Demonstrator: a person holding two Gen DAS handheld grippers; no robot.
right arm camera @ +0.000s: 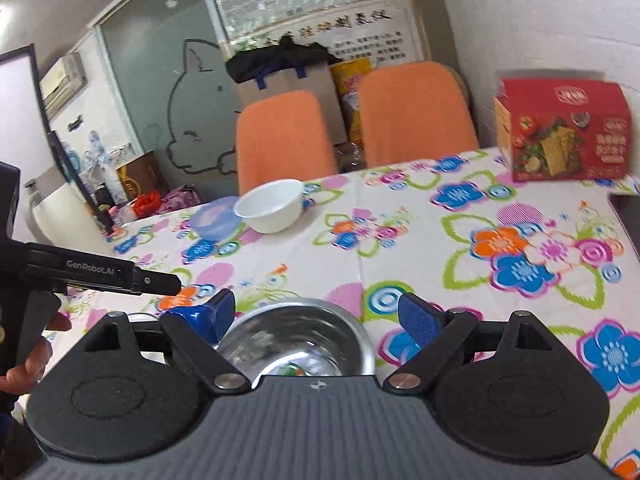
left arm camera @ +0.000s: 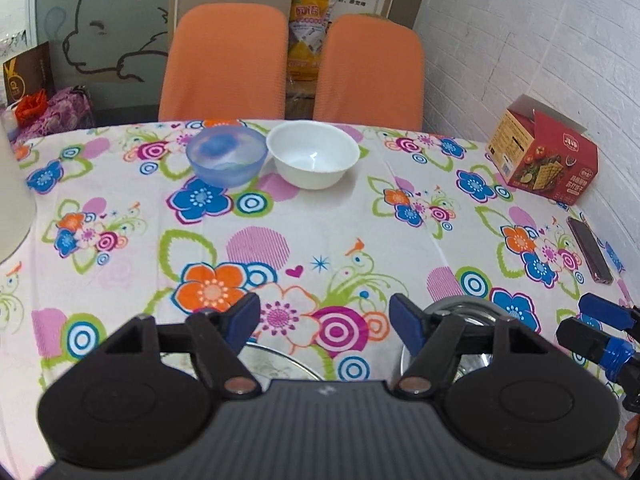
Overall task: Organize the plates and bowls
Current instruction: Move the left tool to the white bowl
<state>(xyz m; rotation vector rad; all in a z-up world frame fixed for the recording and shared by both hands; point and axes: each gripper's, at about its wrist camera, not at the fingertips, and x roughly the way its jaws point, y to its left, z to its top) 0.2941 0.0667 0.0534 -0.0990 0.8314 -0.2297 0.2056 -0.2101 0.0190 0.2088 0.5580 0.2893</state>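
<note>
Both the left tongs (left arm camera: 324,316) and right tongs (right arm camera: 316,314) gape, holding nothing. A steel bowl (right arm camera: 296,340) sits at the bench's near edge; a blue bowl (left arm camera: 226,155) touches a white bowl (left arm camera: 313,154) at the far edge.

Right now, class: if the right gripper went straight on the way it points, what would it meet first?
Most likely the steel bowl, which sits just ahead between the open fingers of the right gripper; depth is hard to judge.

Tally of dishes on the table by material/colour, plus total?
Blue translucent bowl: 1
White bowl: 1
Steel bowl: 1
Glass plate, mostly hidden behind the left gripper: 1
Total: 4
</note>
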